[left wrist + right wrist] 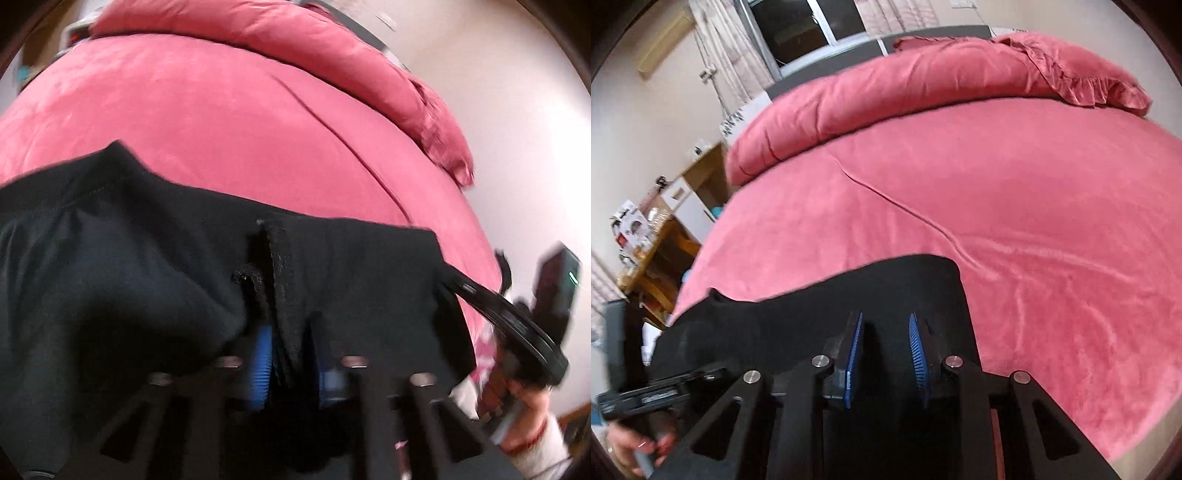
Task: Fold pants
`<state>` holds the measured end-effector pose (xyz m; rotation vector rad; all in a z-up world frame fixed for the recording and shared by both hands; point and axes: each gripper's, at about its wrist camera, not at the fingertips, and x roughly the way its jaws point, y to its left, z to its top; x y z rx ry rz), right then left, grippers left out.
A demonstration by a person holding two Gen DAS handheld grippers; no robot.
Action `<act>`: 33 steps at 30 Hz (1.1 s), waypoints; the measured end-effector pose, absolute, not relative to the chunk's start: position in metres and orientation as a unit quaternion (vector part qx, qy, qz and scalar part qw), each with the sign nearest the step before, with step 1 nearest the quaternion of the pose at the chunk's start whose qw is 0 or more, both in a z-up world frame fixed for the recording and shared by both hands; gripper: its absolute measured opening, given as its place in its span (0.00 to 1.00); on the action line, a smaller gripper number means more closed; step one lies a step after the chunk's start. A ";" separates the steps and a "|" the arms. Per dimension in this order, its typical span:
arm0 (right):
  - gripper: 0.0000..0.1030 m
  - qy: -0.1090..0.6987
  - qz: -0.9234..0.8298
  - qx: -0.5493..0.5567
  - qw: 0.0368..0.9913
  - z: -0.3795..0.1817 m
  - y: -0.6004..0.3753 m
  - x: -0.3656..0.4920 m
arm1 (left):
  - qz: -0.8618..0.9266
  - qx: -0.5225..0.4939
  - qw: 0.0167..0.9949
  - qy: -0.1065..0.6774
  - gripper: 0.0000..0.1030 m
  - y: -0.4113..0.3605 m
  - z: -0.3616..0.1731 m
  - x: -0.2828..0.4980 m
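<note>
**On a pink bed, both grippers meet the pants' near edge**

At 6 o'clock in the left wrist view, the left gripper point(297, 373) is clamped on a thick seamed fold of the black pants point(129, 277), with cloth bunched between its blue pads point(260, 365) and spilling over the fingers. In the right wrist view the right gripper point(886, 356) points down at the same cloth. Its pads stand slightly apart, and with black showing in the gap it cannot be told whether anything is pinched. From the left view its tip reaches the pants' corner at 3 o'clock.

The step appears to be taking up one edge to carry it over. It would go best with both grips sitting on matching corners, the edge kept taut and level between them, and both hands travelling together toward 12 o'clock so the fold lands square.

The pants are dark, soft and rumpled, heaped along the bed's near side from 9 to 4 o'clock rather than spread flat. Beyond them the bed point(1034, 240) lies bare but for one long crease, and a rolled quilt point(886, 85) closes the far end at 12 o'clock.
</note>
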<state>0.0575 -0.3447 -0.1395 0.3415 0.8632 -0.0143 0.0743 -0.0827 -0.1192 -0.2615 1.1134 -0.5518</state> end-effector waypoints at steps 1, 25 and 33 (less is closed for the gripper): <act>0.22 0.422 -0.013 0.161 0.892 -0.142 -0.343 0.059 | -0.264 -0.118 0.815 0.502 0.12 -0.081 -0.108 0.068; 0.31 0.382 -0.028 0.107 0.918 -0.127 -0.288 0.014 | -0.179 -0.141 0.864 0.448 0.37 0.013 -0.108 0.035; 0.31 0.404 0.148 0.055 0.901 -0.128 -0.210 0.010 | -0.098 -0.221 0.867 0.436 0.37 0.106 -0.108 0.019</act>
